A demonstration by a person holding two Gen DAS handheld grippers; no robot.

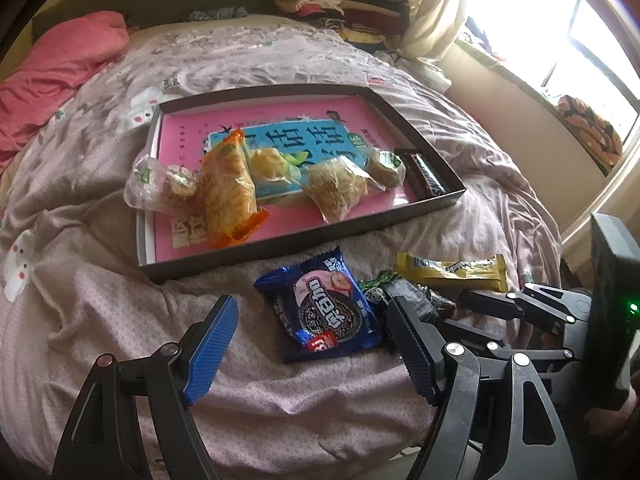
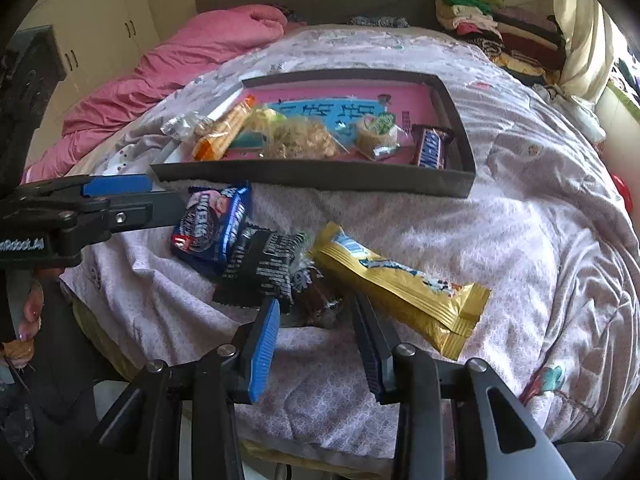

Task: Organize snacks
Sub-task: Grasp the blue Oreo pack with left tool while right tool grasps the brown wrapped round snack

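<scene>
A dark shallow tray [image 1: 436,204] [image 2: 320,178] with a pink lining lies on the bed. It holds an orange cracker pack [image 1: 228,192], several clear-wrapped pastries [image 1: 336,188] and a Snickers bar [image 1: 426,176] [image 2: 430,148]. In front of it lie a blue Oreo pack [image 1: 328,308] [image 2: 212,228], a black wrapper [image 2: 264,268] and a gold bar [image 1: 452,270] [image 2: 404,288]. My left gripper [image 1: 312,320] is open, jaws either side of the Oreo pack. My right gripper [image 2: 316,316] is open just before the black wrapper and small dark candies [image 2: 316,296].
A pink quilt [image 2: 172,68] lies at the bed's far left. Folded clothes [image 2: 500,28] are stacked by the headboard. A curtain and window [image 1: 560,40] are to the right. The wrinkled floral bedspread [image 2: 520,200] surrounds everything.
</scene>
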